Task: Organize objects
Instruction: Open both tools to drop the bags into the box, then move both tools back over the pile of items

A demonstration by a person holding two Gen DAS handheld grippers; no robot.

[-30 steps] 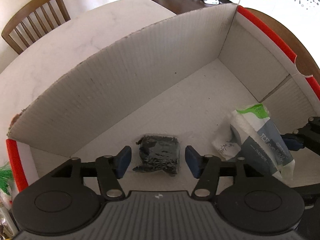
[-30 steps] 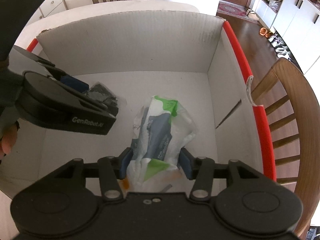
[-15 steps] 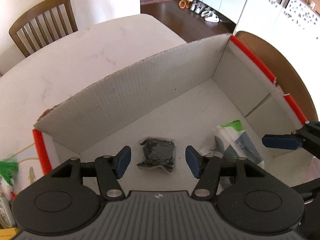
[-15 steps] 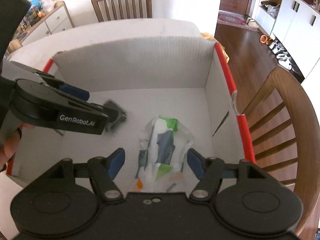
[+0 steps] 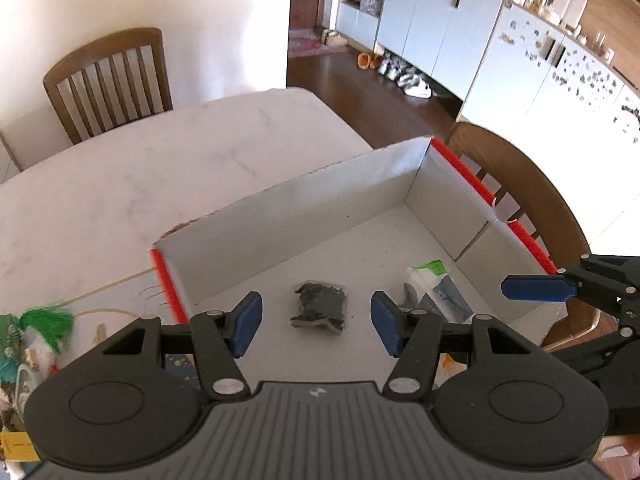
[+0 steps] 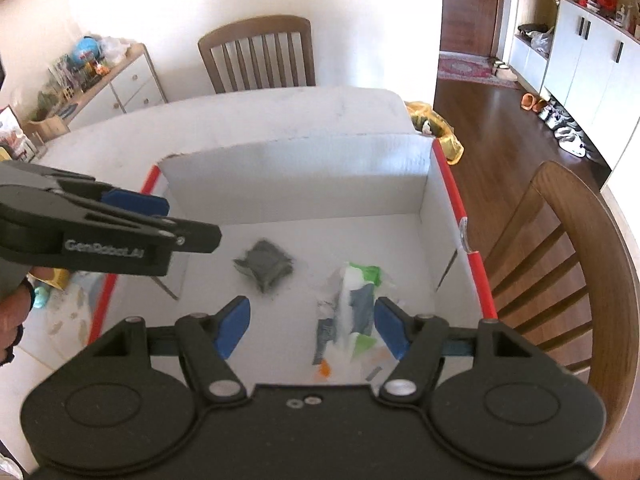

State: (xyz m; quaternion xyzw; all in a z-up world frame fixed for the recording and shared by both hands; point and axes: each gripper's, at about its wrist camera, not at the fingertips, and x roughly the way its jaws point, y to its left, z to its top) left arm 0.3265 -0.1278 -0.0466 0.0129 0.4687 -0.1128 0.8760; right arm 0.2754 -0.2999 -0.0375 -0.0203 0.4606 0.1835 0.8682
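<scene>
I have both claws up over the open box (image 5: 416, 184), each pointing down into it. My left claw (image 5: 316, 322) is spread with nothing between its pads; the dark pouch (image 5: 320, 312) lies flat on the box floor directly below the gap, clear of both pads. My right claw (image 6: 312, 326) has just been opening and now stands spread too, gripping nothing. The tissue pack (image 6: 352, 308) lies on the floor under it, nearer the right pad (image 6: 390, 328) than the left. The pouch sits ahead and left of this claw, apart from the pack. From my left wrist view the pack (image 5: 438, 292) shows just right of the claw, near the box's right wall.
</scene>
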